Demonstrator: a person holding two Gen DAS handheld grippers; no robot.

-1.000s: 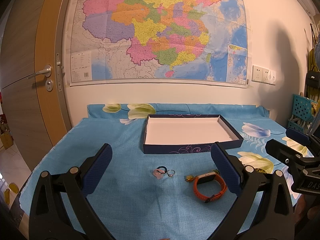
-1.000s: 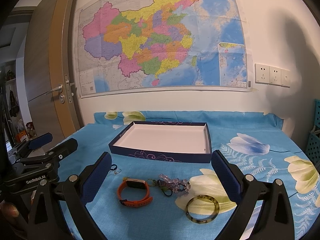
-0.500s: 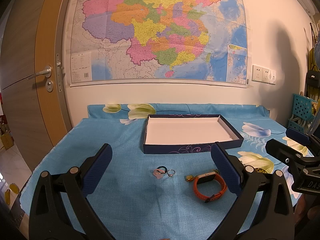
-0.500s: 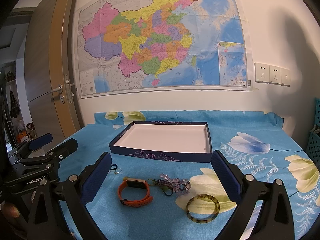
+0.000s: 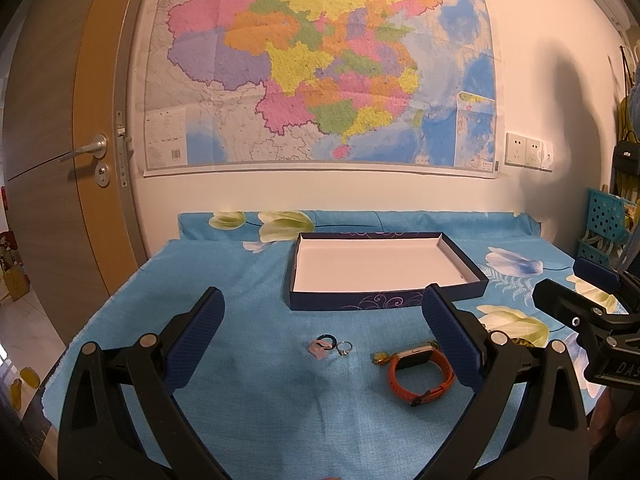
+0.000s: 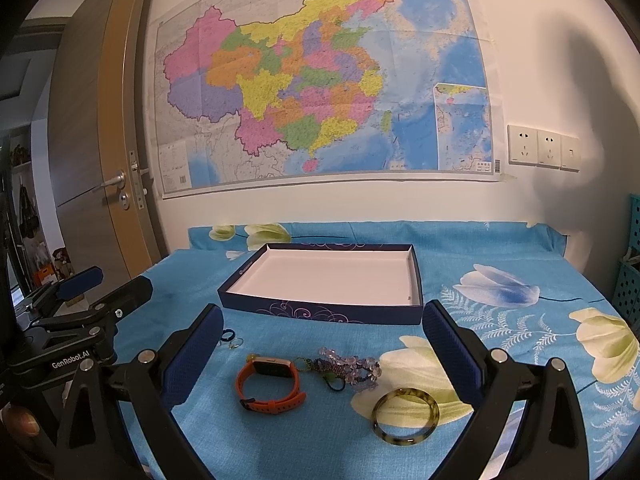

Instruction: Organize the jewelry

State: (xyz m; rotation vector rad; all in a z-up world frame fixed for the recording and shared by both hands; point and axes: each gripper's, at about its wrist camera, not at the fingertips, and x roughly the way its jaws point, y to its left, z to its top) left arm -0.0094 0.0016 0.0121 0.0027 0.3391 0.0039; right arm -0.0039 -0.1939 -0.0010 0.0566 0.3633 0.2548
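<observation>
Both claws gape empty; orange watch (image 6: pixel 269 384) lies between right claw (image 6: pixel 320 344) fingers, seemingly untouched.

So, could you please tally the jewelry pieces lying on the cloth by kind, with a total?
Rings: 2, a dark ring and a silver ring
Watches: 1, an orange watch
Beaded bracelets: 1, a purple beaded bracelet
Bangles: 1, a mottled bangle
Total: 5, none yet in the box

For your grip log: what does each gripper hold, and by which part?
Nothing. Left gripper and right gripper are both open and empty; the jewelry lies on the cloth.
</observation>
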